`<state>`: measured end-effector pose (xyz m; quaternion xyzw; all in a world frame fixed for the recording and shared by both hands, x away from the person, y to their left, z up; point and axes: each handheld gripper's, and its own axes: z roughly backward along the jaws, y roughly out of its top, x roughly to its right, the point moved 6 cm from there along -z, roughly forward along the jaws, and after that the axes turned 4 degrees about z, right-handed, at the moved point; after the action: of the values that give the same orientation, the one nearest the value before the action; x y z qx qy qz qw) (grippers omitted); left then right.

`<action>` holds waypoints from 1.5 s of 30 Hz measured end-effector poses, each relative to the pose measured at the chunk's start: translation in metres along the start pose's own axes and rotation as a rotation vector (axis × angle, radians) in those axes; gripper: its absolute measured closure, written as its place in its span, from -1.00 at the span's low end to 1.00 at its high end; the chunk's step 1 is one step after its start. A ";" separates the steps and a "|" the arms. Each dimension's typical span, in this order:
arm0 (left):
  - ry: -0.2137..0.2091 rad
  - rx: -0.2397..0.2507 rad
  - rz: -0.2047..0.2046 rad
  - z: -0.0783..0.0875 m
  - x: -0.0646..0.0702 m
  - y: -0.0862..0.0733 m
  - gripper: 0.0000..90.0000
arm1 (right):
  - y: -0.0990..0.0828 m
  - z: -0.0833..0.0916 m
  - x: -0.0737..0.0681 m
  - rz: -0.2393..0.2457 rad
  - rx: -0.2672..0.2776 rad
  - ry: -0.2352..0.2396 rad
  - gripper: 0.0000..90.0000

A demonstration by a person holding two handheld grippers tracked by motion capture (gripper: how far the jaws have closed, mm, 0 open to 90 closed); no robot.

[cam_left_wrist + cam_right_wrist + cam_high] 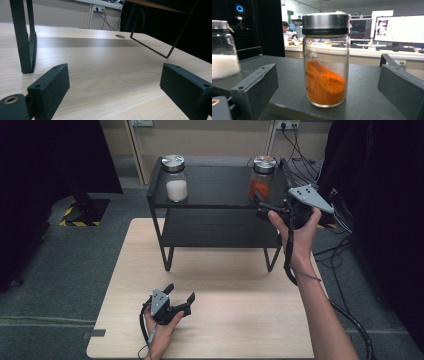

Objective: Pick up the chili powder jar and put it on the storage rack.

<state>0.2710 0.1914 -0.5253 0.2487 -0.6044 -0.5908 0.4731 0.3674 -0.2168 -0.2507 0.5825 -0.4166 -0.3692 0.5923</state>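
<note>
Your right gripper [261, 206] is raised to the top shelf of the black rack [200, 207], jaws spread wide with nothing clamped. In the right gripper view, the orange jar [325, 60] stands upright on the shelf ahead of the 2 jaws, centred in the gap between them and clear of both pads. The jar is clear glass with a dark metal lid, and the orange powder inside lies banked at a slant, filling roughly the lower half. In the high view the same jar [262, 177] sits near the right end of the top shelf, with the gripper just in front of it; whether the jaw tips have reached level with the glass cannot be told from that view. A 2nd jar, the white jar [175, 178], stands upright near the left end of the same shelf, well apart from the orange one; it shows at the left edge of the right gripper view [223, 50]. The rack stands at the far side of the table [235, 320], and its lower shelf carries nothing visible. Your left gripper [181, 296] rests low over the near part of the table, jaws apart and empty; the left gripper view shows bare wood between them and a rack leg [23, 37] ahead to the left.
</note>
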 end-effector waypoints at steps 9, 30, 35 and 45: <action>-0.001 0.000 0.000 0.000 0.000 0.000 -0.82 | -0.015 0.012 0.001 0.017 -0.007 0.018 -0.94; 0.001 -0.001 -0.003 0.000 0.000 0.000 -0.82 | -0.054 0.039 -0.003 0.050 -0.025 0.069 -0.95; 0.001 0.002 -0.003 0.000 0.000 0.000 -0.82 | -0.064 0.042 -0.002 0.035 -0.019 0.075 -0.95; 0.001 0.001 -0.002 0.000 0.000 0.000 -0.82 | -0.088 0.052 0.004 0.002 -0.049 0.098 -0.95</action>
<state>0.2707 0.1911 -0.5253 0.2497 -0.6041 -0.5910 0.4727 0.3253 -0.2444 -0.3395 0.5849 -0.3786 -0.3499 0.6263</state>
